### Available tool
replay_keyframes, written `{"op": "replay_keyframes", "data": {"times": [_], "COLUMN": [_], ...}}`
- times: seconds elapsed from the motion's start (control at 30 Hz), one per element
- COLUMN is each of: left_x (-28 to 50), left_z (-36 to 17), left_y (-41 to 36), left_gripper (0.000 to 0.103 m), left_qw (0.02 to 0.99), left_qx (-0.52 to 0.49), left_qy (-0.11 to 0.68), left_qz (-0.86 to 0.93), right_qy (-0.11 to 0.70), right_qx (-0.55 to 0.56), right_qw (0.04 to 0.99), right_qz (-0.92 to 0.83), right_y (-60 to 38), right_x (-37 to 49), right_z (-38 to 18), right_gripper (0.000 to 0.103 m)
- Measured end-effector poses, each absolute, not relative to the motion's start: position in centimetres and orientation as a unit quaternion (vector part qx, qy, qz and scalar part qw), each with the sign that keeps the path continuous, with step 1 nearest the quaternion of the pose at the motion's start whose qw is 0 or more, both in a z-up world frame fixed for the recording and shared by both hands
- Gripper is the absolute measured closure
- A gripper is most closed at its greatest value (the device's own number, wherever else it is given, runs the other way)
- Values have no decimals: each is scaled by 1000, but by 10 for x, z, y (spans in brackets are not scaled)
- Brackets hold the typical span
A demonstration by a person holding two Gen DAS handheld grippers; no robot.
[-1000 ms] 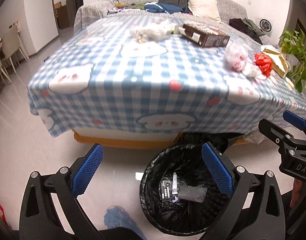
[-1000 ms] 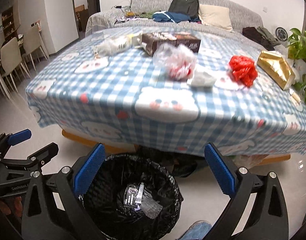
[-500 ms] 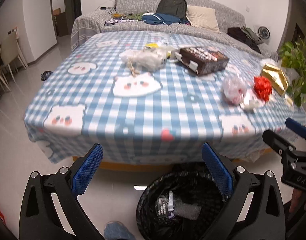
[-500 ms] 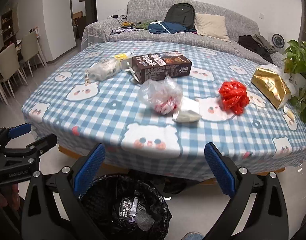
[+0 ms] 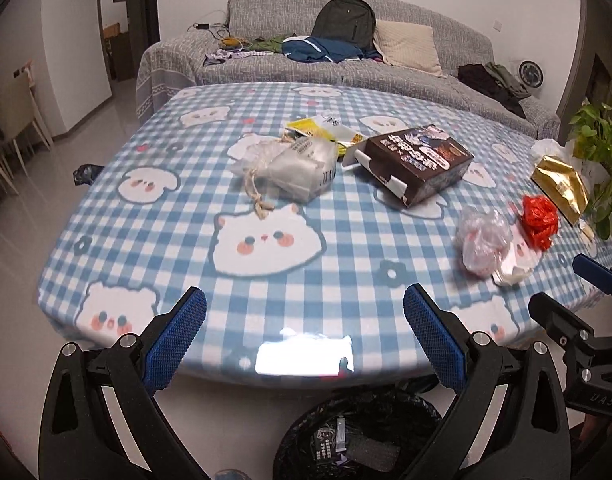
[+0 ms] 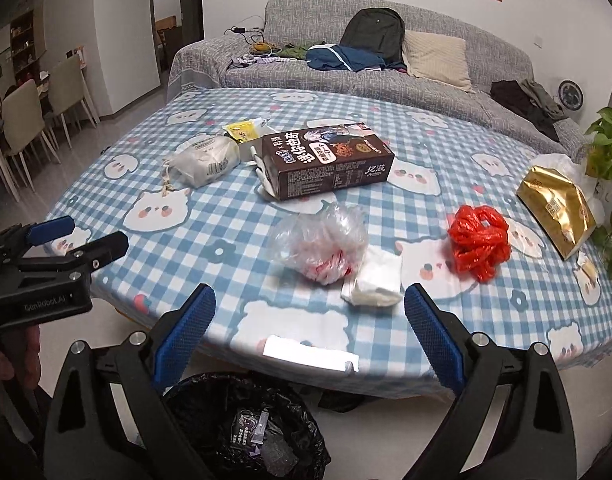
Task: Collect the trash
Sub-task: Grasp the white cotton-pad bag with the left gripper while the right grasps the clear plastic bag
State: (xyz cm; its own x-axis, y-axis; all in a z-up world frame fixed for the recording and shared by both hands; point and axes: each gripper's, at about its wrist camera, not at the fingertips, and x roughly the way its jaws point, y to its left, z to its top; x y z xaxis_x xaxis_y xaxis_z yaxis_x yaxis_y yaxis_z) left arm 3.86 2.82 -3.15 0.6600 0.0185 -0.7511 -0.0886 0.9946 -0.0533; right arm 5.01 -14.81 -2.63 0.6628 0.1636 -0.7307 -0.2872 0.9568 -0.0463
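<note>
A: Item one, our jaws. We log the left gripper [image 5: 304, 322] spread wide with nothing between its blue pads, and the right gripper [image 6: 309, 320] likewise wide and empty. Both hang over the near edge of the worktop [image 6: 210, 216].

B: Item two, the receptacle. We note the black-lined trash bin [image 6: 242, 432] on the floor directly below, with a few small wrappers already inside.

A: Item three, nearest trash. Just ahead of our right jaws: a folded white tissue [image 6: 375, 280] touching a crumpled clear plastic bag [image 6: 321, 240]; a red plastic bag [image 6: 479, 242] lies near, to the right.

B: Item four, farther back. A brown snack carton [image 6: 327, 160], a cloudy drawstring pouch [image 6: 204, 162], a yellow wrapper [image 6: 242, 132] and, at the far right edge, a gold foil bag [image 6: 555, 206].

A: Item five, hazards, in our judgement. The tissue and clear bag overlap, so a pinch may lift only one or drag the other off the edge beside the bin. Thin film may slip from the pads. The glossy tablecloth could bunch if we press down.
</note>
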Motion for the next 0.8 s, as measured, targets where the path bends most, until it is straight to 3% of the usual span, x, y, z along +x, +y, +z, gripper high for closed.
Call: {"op": "replay_keyframes", "data": {"times": [0.4,0.6,0.8], "left_x": [141,187,221], "left_z": [-41,-56,-76], "left_y": [35,39,40], "left_gripper": [6,6,7], "left_qw": [904,898,887], "left_qx": [-21,-14,-13], "left_qy": [426,439,461], "left_qz": [22,27,30], "right_qy": [412,427,430], "right_qx": [-93,-97,-110], "right_qw": [895,887,883], "right_qz": [141,148,153], "right_y": [-141,-138,-129], "right_x": [106,128,131], "right_z": [-36,-50,-62], "right_gripper": [15,27,30]}}
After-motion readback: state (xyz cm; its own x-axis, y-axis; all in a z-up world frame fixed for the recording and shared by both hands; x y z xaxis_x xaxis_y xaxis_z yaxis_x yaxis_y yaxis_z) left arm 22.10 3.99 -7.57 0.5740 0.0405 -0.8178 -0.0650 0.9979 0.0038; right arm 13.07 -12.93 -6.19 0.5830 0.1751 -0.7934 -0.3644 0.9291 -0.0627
